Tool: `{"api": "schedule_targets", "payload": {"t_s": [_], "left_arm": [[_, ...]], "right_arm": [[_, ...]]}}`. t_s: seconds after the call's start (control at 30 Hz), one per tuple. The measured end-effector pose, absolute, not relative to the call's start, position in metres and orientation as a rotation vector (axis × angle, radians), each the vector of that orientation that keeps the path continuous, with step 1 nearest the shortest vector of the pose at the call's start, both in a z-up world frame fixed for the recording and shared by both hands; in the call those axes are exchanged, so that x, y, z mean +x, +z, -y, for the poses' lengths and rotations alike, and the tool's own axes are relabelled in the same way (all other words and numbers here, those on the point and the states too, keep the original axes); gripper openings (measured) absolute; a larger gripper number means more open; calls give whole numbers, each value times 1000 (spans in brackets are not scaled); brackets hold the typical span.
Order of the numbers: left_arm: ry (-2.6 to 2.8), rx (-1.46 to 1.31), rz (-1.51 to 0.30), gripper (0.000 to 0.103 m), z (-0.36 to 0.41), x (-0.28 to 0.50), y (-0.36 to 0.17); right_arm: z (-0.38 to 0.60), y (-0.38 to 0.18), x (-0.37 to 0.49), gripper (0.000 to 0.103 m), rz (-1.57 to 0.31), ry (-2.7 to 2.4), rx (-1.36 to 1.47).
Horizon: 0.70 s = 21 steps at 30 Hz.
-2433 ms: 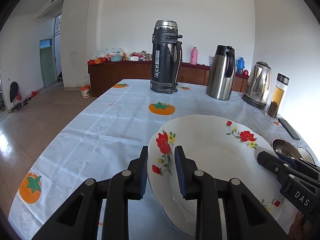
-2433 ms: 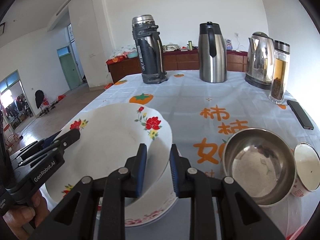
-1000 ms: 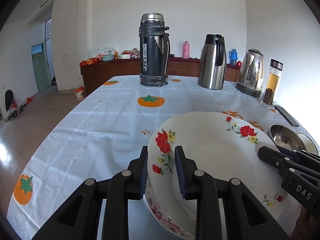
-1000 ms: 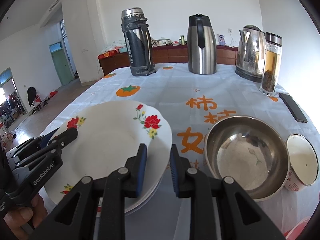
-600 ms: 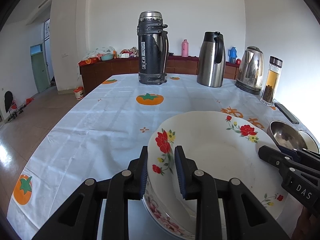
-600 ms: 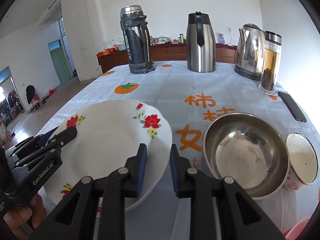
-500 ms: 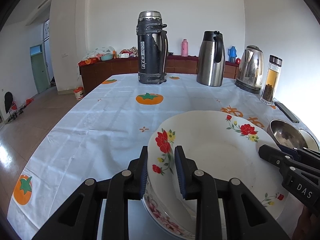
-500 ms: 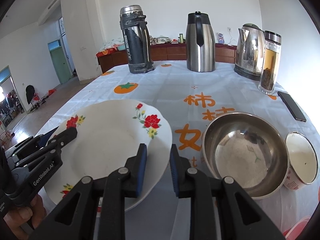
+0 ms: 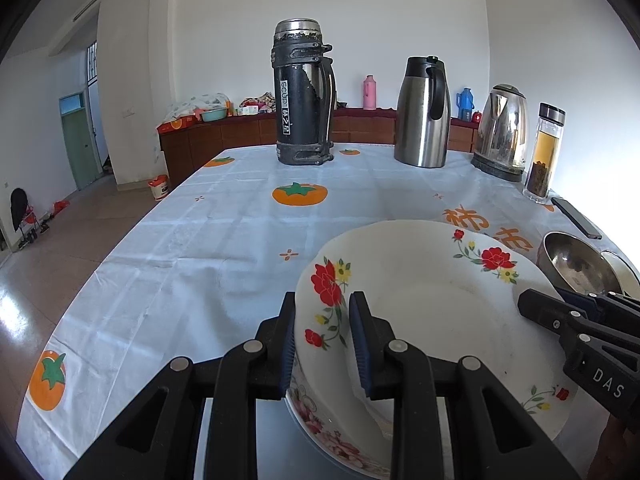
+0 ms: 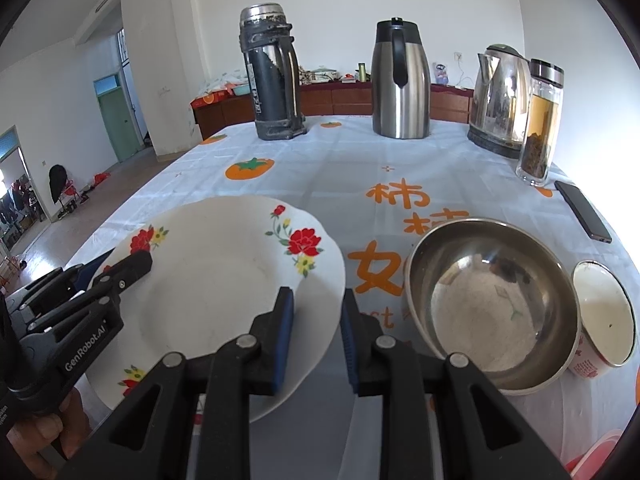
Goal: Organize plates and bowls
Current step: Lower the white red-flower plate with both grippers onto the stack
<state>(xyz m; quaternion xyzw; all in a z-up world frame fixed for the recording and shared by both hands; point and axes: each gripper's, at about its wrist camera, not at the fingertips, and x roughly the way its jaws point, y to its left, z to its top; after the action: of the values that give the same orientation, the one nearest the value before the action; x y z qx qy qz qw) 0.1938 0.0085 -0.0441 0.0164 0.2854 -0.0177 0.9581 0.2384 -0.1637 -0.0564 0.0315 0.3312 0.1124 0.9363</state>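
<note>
Together, the left claw [image 9: 322, 336] and right claw [image 10: 316, 332] pinch opposite rims of the flowered plate [image 10: 224, 280], above another plate [image 9: 340, 446].

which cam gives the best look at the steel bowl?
Right wrist. The steel bowl sits whole and close there, with its inside visible, beside the flowered plate. The left wrist view shows only part of it at the right edge, cut off behind the right gripper.
</note>
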Motion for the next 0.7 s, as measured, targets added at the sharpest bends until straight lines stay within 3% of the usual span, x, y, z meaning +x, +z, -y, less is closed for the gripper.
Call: {"api": "schedule_targets", "payload": {"t_s": [0.7], "left_arm": [[-41, 33, -633, 28, -13, 201, -53]], "right_arm": [[155, -68, 243, 26, -731, 229, 27]]}}
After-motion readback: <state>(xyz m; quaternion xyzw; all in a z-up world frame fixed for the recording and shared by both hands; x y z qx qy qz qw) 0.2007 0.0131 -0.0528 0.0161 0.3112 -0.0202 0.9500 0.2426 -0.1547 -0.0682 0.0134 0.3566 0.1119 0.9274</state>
